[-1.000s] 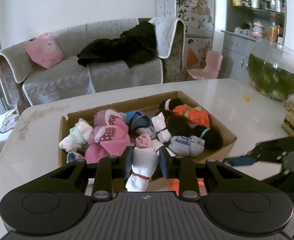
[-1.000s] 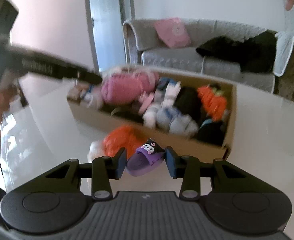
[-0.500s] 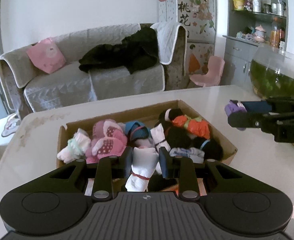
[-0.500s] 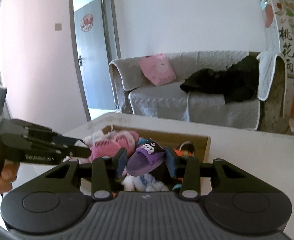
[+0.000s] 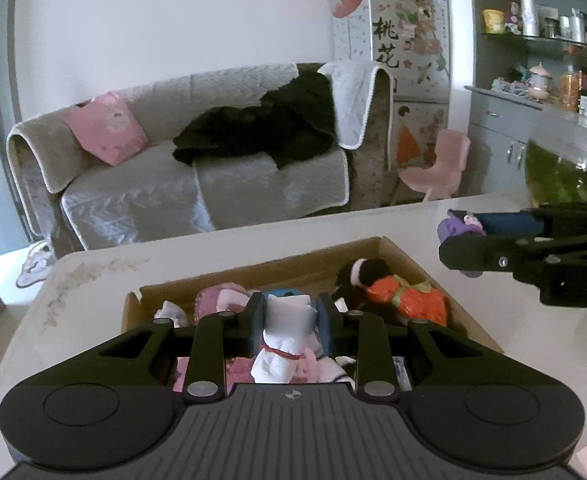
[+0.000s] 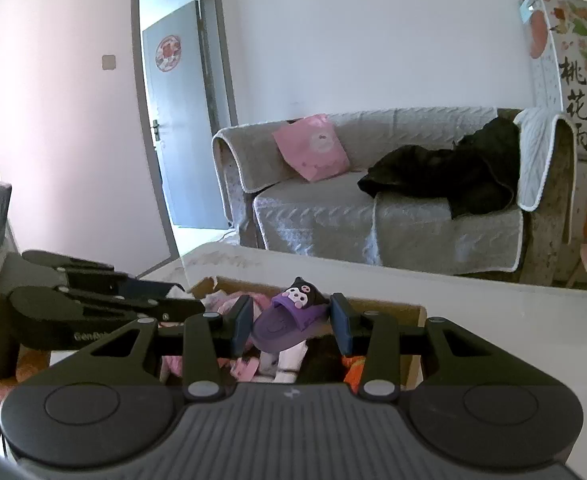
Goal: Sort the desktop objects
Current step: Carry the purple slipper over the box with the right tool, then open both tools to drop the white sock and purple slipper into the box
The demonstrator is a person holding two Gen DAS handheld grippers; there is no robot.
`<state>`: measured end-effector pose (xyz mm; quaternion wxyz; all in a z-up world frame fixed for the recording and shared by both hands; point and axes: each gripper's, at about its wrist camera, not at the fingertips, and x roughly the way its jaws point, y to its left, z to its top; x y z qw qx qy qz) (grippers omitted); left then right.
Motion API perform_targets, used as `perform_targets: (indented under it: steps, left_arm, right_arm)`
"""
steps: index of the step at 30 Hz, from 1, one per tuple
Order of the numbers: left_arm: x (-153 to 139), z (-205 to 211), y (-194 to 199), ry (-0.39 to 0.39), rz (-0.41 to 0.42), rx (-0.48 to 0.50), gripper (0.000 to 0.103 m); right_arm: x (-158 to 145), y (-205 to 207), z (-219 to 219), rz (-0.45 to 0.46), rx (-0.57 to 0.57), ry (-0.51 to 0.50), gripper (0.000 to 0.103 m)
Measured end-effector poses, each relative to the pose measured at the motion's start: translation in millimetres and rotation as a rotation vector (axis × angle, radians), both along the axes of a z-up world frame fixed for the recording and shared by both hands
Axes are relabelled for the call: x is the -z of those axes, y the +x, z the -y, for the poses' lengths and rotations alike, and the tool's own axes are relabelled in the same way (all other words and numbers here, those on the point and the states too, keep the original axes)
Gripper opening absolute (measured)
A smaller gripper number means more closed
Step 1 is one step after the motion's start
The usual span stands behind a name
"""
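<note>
My left gripper [image 5: 289, 320] is shut on a white rolled sock bundle [image 5: 283, 338] tied with a red band, held above the cardboard box [image 5: 397, 250]. Inside the box lie several rolled socks, among them a pink one [image 5: 221, 300] and an orange one [image 5: 409, 300]. My right gripper [image 6: 291, 316] is shut on a small purple slipper [image 6: 285, 320] with a black cartoon figure, held over the box's near rim [image 6: 385, 306]. In the left wrist view the right gripper [image 5: 461, 236] comes in from the right with the purple slipper [image 5: 451, 228] at its tip.
The box stands on a white table [image 5: 413, 220]. A fish bowl [image 5: 565, 176] with green water sits at the table's right. Behind are a grey sofa [image 5: 173, 176] and a pink chair [image 5: 437, 168]. The left gripper's body [image 6: 93, 300] reaches in from the left in the right wrist view.
Both grippers have risen with their loads. The right one lifted the purple slipper from the table up over the box; the left lifted the white sock bundle higher above the box.
</note>
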<state>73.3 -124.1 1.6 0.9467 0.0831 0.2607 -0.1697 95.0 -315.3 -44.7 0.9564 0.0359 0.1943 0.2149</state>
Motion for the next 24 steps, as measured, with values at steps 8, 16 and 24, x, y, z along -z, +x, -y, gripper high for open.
perform_targets:
  steps: [8,16,24]
  left_arm:
    - [5,6,27,-0.046,-0.026,-0.018,0.034]
    - [14,9,49,-0.102,-0.078,-0.02,0.034]
    - [37,14,65,-0.126,-0.16,-0.013,0.034]
  right_arm:
    - [9,20,5,-0.026,0.013,0.028,0.038]
    - [17,43,5,-0.061,0.016,0.059,0.038]
    - [43,64,-4,-0.143,0.02,0.057,0.038]
